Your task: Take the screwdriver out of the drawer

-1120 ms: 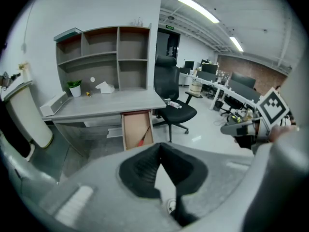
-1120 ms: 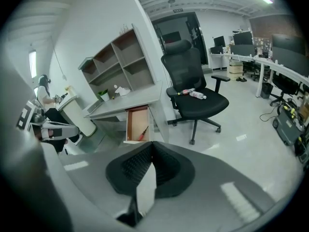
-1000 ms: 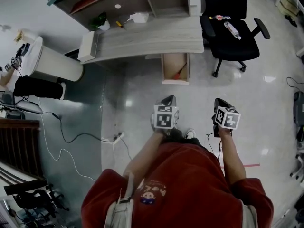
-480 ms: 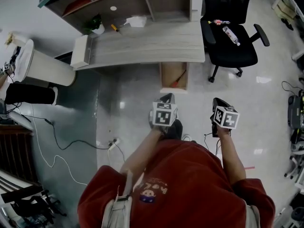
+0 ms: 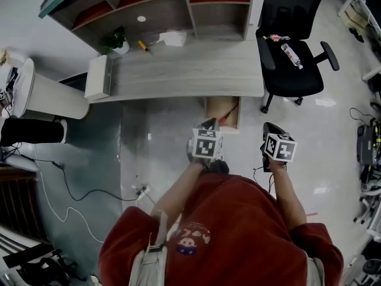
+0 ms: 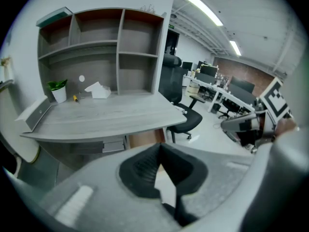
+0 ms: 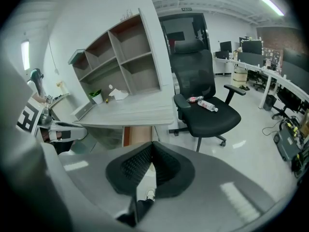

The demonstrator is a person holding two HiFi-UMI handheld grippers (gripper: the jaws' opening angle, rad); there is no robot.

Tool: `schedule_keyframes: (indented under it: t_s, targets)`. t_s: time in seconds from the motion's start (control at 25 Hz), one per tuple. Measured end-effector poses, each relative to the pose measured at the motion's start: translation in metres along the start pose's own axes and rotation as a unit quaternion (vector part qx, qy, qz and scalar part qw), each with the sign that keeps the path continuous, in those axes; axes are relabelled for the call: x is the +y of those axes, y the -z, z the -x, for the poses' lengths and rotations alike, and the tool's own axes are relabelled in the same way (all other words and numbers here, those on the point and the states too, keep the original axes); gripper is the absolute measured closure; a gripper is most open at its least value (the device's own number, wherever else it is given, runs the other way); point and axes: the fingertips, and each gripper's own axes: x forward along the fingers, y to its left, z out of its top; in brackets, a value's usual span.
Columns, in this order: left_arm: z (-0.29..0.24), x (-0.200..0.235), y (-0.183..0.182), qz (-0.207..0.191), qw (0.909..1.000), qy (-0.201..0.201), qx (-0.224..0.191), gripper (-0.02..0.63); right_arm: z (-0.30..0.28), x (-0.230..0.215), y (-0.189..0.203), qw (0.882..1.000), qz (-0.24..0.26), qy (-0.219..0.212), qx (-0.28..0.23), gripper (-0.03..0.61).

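Both grippers are held in front of the desk [image 5: 184, 70], on its near side and well apart from it. The left gripper [image 5: 209, 126] has its jaws pressed together with nothing between them, the ribbed pads meeting at the tip in the left gripper view. The right gripper [image 5: 268, 128], nearer the desk's right end, likewise has its jaws closed on nothing. Under the right part of the desk the drawer [image 5: 213, 107] stands pulled out toward the person. In it lies the screwdriver [image 5: 228, 112], a thin red-orange shape slanting across the wooden bottom, too small for finer detail. In the head view the left gripper's tip lines up with the drawer's front edge, though its own view shows the drawer some way off. At the back of the desk stand a potted plant [image 5: 113, 40], a small yellow tool [image 5: 143, 45] and a white box [image 5: 173, 38], below a shelf unit [image 5: 178, 2]. Just off the desk's right end is a black chair [image 5: 289, 8] with a bottle [image 5: 292, 55] on its seat
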Motion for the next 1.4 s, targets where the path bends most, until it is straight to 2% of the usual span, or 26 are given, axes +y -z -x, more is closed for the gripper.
schedule_keyframes:
  t_s: [0.4,0.64,1.12,1.4]
  targets:
    - [-0.038,0.029,-0.031,-0.026,0.9988,0.042,0.005,0.615,-0.038,0.008,-0.033,0.999,-0.022,0.032,-0.014,0.577]
    - [-0.057,0.042,-0.024,-0.028,0.9982,0.048,0.020,0.615,-0.058,0.004,-0.037,0.999,-0.030,0.040,-0.014,0.577]
    - [-0.100,0.031,-0.014,-0.032,0.9968,0.042,0.060,0.615,-0.094,-0.026,-0.026,0.998,-0.056,0.020,0.014,0.577]
    - [-0.134,0.023,0.000,-0.043,0.9952,0.048,0.073,0.615,-0.108,-0.041,-0.016,0.998,-0.053,0.020,0.035,0.577]
